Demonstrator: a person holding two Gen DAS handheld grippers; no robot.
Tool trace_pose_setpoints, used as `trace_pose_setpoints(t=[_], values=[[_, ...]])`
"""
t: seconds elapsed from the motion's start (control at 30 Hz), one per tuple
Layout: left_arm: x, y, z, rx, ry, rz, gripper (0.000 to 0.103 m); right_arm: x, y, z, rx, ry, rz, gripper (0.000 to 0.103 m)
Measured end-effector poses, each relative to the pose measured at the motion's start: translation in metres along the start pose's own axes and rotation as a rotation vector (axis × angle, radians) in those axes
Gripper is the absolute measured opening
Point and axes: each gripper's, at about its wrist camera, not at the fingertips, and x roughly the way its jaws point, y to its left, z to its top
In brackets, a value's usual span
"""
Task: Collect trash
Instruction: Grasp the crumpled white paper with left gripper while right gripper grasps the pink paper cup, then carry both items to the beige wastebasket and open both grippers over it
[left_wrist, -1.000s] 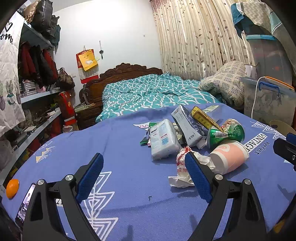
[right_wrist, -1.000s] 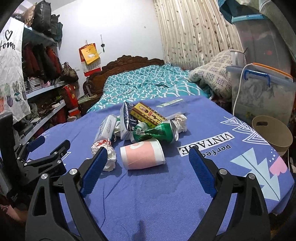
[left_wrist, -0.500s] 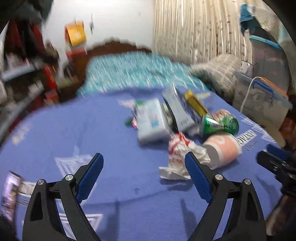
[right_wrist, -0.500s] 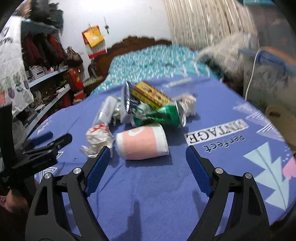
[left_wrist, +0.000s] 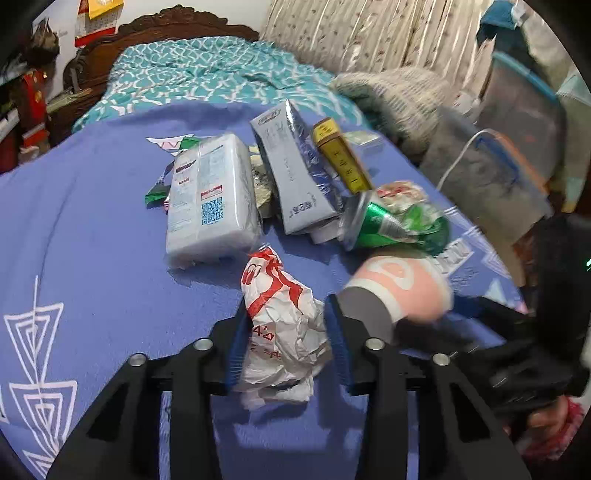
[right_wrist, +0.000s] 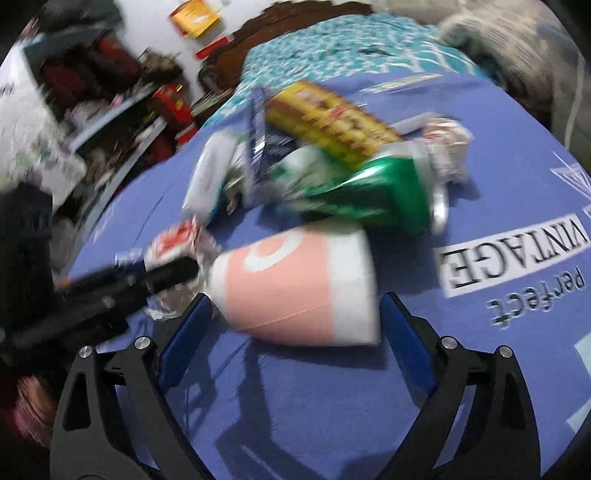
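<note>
Cup (right_wrist: 295, 284) lies sideways, mouth rightward.

The purple cloth (right_wrist: 480, 369) on the bench has "VINTAGE" in big block letters with "perfect" next to it, upside down, just right of the right tool (right_wrist: 295, 332).

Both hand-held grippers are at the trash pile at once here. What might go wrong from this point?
1. The left hand-held gripper, whose jaws have just been closing, pinches only loose folds of the crumpled wrapper; it may slip free on lifting.
2. The right hand-held gripper straddles the paper cup lying on its side; squeezing could crush it or roll it into the green can.
3. Both grippers work side by side and may collide.
</note>
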Motion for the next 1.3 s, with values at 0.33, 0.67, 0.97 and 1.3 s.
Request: trace_pose_setpoints(t=[0.33,0.67,0.97,1.3], values=[[-0.047,0.015,-0.015,-0.067,-0.005,-0.104,0.034,-0.053,0.02,-0.033,-0.072,-0.133,0.046,0.008],[-0.013,-0.11,0.037,0.169,0.044,-0.284,0.034,-0.138,-0.064,-0.051,0.041,-0.384,-0.147,0.008],[0.106,-0.312,0.105,0.419,0.169,-0.49,0.034,-0.207,-0.23,-0.036,0.285,-0.504,-0.403,0.008],[0.221,-0.43,0.119,0.459,0.258,-0.448,0.085,-0.182,-0.34,-0.036,0.501,-0.315,-0.245,0.012]])
